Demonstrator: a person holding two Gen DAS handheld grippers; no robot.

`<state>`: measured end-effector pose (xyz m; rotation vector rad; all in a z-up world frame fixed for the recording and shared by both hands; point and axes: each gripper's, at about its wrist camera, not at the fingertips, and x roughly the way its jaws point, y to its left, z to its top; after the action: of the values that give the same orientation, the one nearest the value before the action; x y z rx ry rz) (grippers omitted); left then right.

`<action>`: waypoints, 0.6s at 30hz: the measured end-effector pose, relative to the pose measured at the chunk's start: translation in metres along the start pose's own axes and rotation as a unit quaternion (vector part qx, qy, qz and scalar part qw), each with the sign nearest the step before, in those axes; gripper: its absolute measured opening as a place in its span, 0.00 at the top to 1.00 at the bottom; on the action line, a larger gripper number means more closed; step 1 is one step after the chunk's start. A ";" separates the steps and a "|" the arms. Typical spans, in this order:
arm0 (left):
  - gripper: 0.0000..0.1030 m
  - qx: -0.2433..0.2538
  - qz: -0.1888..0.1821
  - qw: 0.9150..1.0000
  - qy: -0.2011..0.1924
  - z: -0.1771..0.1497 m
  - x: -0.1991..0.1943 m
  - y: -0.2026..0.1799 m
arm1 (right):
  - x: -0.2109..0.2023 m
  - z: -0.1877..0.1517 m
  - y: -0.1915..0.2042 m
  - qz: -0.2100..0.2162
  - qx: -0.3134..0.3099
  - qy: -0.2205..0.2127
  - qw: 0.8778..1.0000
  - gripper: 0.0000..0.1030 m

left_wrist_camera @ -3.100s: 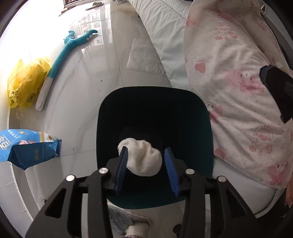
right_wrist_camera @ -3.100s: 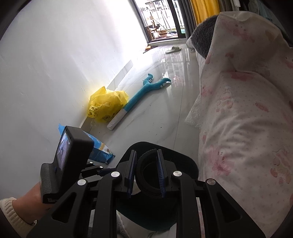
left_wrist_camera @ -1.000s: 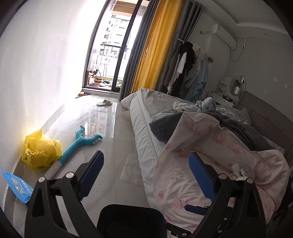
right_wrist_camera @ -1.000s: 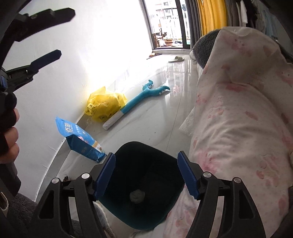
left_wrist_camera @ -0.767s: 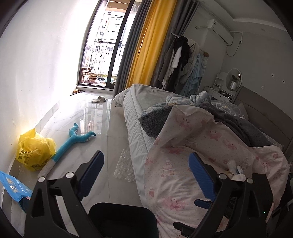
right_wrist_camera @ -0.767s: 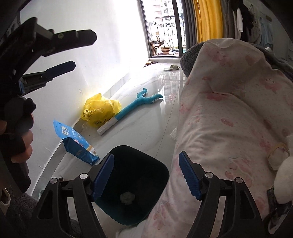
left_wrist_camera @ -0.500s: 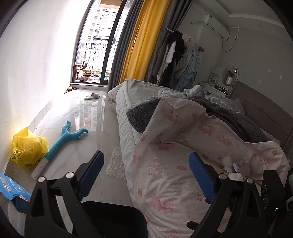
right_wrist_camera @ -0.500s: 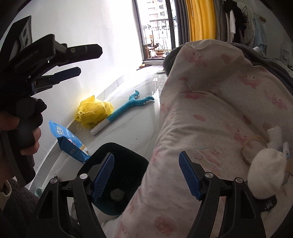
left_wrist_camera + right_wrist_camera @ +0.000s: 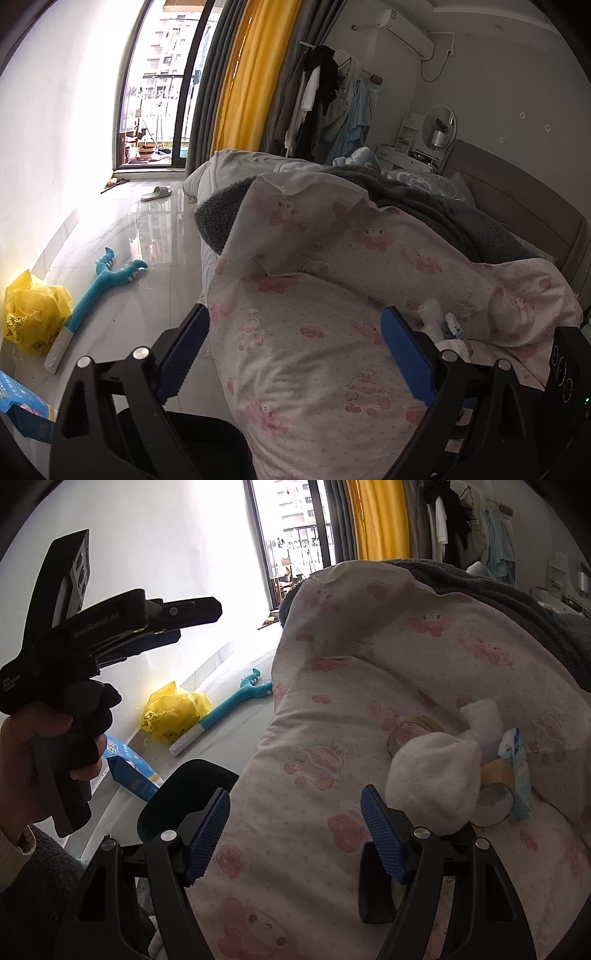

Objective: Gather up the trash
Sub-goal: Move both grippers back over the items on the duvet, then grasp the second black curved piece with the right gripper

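My right gripper point(image 9: 295, 832) hangs open and empty over the pink-patterned quilt point(image 9: 332, 709). Just right of its right finger lies a pile of trash: a white crumpled wad point(image 9: 432, 775), a tape roll point(image 9: 413, 725), a blue wrapper point(image 9: 515, 764) and another roll point(image 9: 495, 775). My left gripper point(image 9: 293, 354) is also open and empty above the quilt point(image 9: 314, 332); the white scraps point(image 9: 430, 314) and blue wrapper point(image 9: 452, 328) sit beyond its right finger. The dark bin point(image 9: 184, 794) stands on the floor by the bed, with its rim point(image 9: 177, 439) low in the left wrist view.
A hand holds the left gripper point(image 9: 199, 622) high at the left in the right wrist view. On the glossy floor lie a yellow bag point(image 9: 33, 314), a teal toy point(image 9: 99, 284) and a blue packet point(image 9: 129, 768). A grey blanket point(image 9: 424, 206) covers the bed farther back.
Both grippers have swung from over the bin to over the bed. The trash pile on the quilt has come into view. Both jaws stayed open and empty over the last second.
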<state>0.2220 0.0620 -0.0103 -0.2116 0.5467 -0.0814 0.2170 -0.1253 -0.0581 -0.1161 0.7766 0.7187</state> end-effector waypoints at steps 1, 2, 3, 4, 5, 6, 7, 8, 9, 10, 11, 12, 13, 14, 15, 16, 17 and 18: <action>0.07 0.001 -0.002 1.000 0.002 -0.001 0.002 -0.003 | -0.001 -0.001 -0.003 -0.001 0.000 0.001 1.000 0.28; 0.07 0.002 -0.003 1.000 0.004 -0.002 0.004 -0.006 | -0.002 -0.003 -0.004 -0.002 0.000 0.001 1.000 0.28; 0.07 0.004 -0.005 1.000 0.005 -0.002 0.006 -0.009 | -0.003 -0.005 -0.006 -0.004 0.000 0.002 1.000 0.28; 0.07 0.005 -0.006 1.000 0.006 -0.002 0.007 -0.011 | -0.004 -0.006 -0.009 -0.006 0.000 0.003 1.000 0.30; 0.07 0.006 -0.007 1.000 0.006 -0.003 0.008 -0.014 | -0.004 -0.008 -0.010 -0.007 0.001 0.004 1.000 0.31; 0.07 0.007 -0.009 1.000 0.007 -0.003 0.009 -0.017 | -0.004 -0.009 -0.013 -0.007 0.002 0.007 1.000 0.35; 0.07 0.007 -0.010 1.000 0.008 -0.003 0.011 -0.019 | -0.003 -0.010 -0.014 -0.007 0.003 0.010 1.000 0.37; 0.07 0.007 -0.011 1.000 0.009 -0.003 0.012 -0.021 | -0.002 -0.012 -0.016 -0.007 0.003 0.015 1.000 0.38; 0.07 0.007 -0.012 1.000 0.010 -0.003 0.014 -0.024 | -0.002 -0.014 -0.018 -0.008 0.003 0.018 1.000 0.38; 0.07 0.007 -0.013 1.000 0.010 -0.004 0.015 -0.025 | -0.001 -0.016 -0.019 -0.010 0.002 0.019 1.000 0.38; 0.07 0.006 -0.015 1.000 0.011 -0.004 0.017 -0.028 | -0.002 -0.018 -0.021 -0.013 0.001 0.019 1.000 0.38; 0.07 0.006 -0.017 1.000 0.013 -0.004 0.019 -0.030 | -0.003 -0.018 -0.023 -0.014 0.002 0.017 1.000 0.39; 0.07 0.006 -0.019 1.000 0.014 -0.005 0.020 -0.032 | -0.004 -0.019 -0.025 -0.015 0.003 0.016 1.000 0.39; 0.07 0.006 -0.020 1.000 0.015 -0.005 0.022 -0.035 | -0.005 -0.019 -0.026 -0.015 0.005 0.014 1.000 0.39; 0.07 0.007 -0.022 1.000 0.016 -0.005 0.024 -0.038 | -0.005 -0.019 -0.028 -0.013 0.007 0.014 1.000 0.39; 0.07 0.009 -0.024 1.000 0.016 -0.006 0.025 -0.042 | -0.005 -0.020 -0.030 -0.013 0.008 0.015 1.000 0.39; 0.07 0.010 -0.026 0.999 0.017 -0.006 0.027 -0.044 | -0.005 -0.021 -0.030 -0.013 0.007 0.016 1.000 0.40; 0.07 0.012 -0.028 0.999 0.017 -0.007 0.028 -0.047 | -0.004 -0.022 -0.032 -0.013 0.006 0.018 1.000 0.40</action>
<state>0.2414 0.0112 -0.0197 -0.2032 0.5733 -0.1454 0.2218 -0.1593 -0.0760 -0.1295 0.8129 0.6885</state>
